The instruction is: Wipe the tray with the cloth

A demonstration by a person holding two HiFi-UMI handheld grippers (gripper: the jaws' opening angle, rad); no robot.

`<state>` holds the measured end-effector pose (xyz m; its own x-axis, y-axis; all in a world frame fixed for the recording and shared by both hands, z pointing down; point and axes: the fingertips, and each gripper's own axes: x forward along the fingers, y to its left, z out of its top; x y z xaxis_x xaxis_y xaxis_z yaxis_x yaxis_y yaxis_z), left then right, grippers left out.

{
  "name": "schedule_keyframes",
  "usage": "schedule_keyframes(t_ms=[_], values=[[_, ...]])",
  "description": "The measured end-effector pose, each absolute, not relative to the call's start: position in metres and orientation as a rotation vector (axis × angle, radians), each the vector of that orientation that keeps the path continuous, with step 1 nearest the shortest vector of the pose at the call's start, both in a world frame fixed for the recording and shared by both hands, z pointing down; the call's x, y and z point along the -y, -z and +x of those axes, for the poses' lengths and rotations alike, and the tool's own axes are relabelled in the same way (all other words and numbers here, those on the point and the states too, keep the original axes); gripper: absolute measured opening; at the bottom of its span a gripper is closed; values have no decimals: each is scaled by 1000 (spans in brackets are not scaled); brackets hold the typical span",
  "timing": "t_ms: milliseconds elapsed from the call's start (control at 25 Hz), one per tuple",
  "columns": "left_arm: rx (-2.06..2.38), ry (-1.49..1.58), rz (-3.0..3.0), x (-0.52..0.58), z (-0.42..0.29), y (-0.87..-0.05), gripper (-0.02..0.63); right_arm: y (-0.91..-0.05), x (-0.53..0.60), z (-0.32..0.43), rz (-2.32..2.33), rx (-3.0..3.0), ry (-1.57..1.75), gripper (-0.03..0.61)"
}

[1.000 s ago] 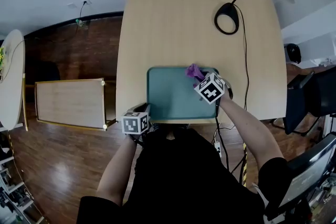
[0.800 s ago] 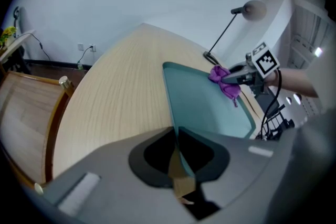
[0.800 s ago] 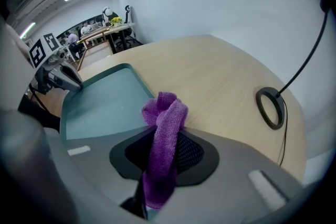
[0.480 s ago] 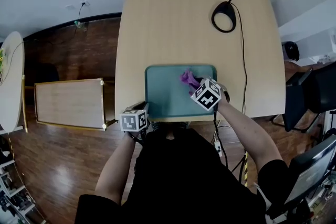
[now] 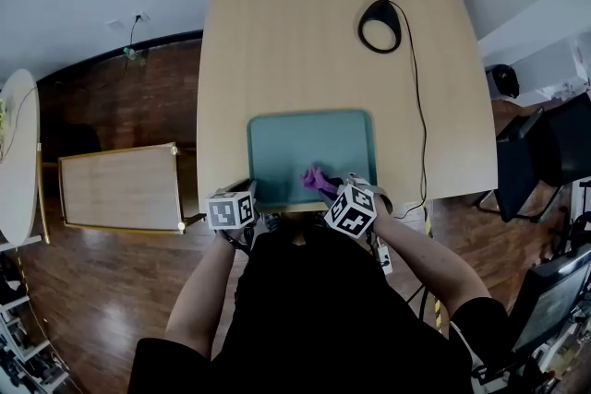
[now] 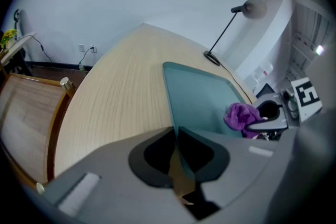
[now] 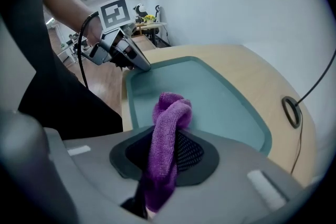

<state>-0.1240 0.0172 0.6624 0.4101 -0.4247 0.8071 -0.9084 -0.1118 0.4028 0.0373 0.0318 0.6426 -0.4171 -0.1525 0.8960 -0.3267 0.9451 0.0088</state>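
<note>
- 1 teal tray (image 5: pixel 309 143) sat lower centre, on 1 table (image 5: pixel 277 32).
- 1 purple cloth (image 5: pixel 314 179) was pinched in the right gripper (image 7: pixel 165 134).
- Left gripper (image 6: pixel 177 136) was clamped on the tray's rim.

Table (image 5: pixel 305 32): carries tray and lamp.
Tray (image 5: pixel 309 143): on table, against its near edge.
Cloth (image 5: pixel 317 180): in tray, near-right part, between right gripper's jaws.
Right gripper (image 5: pixel 331 190): over tray's near rim, right side.
Left gripper (image 6: pixel 176 131): at tray's near-left corner, on the rim.
Lamp (image 5: pixel 379 25): behind tray, to the right.
Cord (image 5: pixel 417 125): from lamp, past tray's right side, over table's near edge.
Board (image 5: pixel 120 187): on floor (image 5: pixel 111 291), left of table.
</note>
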Motion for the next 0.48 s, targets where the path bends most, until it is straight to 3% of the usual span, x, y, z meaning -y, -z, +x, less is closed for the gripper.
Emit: schedule_keyframes(t_ms=[480], values=[[1191,-651,1709,-19,-124,-656,51,-640,32,24,314,2006,-168,86]])
